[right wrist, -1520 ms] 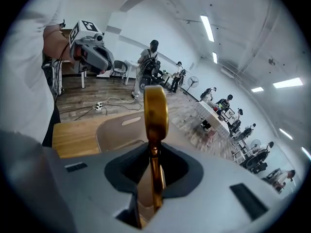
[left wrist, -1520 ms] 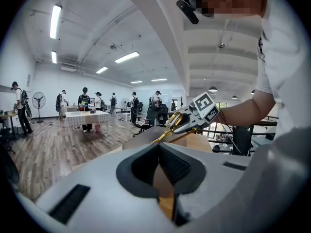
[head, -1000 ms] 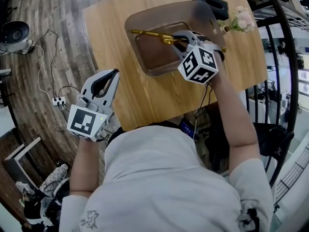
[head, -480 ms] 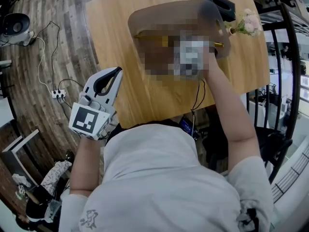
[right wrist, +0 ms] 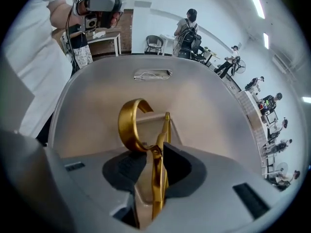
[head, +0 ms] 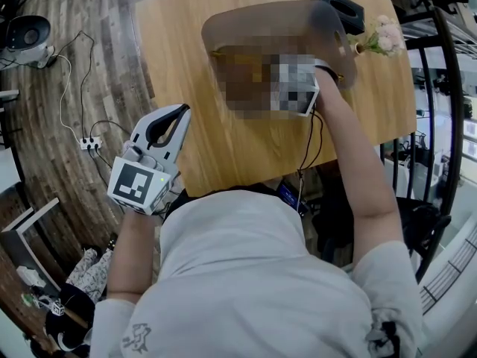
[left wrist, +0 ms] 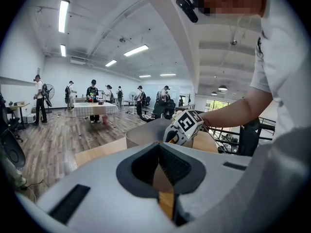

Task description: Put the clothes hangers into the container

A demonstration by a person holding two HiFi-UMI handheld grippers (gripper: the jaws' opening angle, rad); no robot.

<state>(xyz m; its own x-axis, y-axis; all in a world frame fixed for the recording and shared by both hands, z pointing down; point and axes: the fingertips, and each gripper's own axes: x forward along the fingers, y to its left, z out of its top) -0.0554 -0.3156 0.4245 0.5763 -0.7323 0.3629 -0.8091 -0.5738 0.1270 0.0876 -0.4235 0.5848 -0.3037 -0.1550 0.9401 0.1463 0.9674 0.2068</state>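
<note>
My left tongs [head: 181, 112] are close to me, by the edge of the table [head: 223, 151]. They are pinched together with nothing in them. Farther out, my right tongs [right wrist: 154, 161] reach into the container [right wrist: 218, 110]. They are opening, and the gold hanger [right wrist: 129, 125] stands between them, inside the container.

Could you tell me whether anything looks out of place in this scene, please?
The gold metal clothes hanger stands on edge between the right gripper's opening jaws, rather than lying flat in the grey plastic container.
</note>
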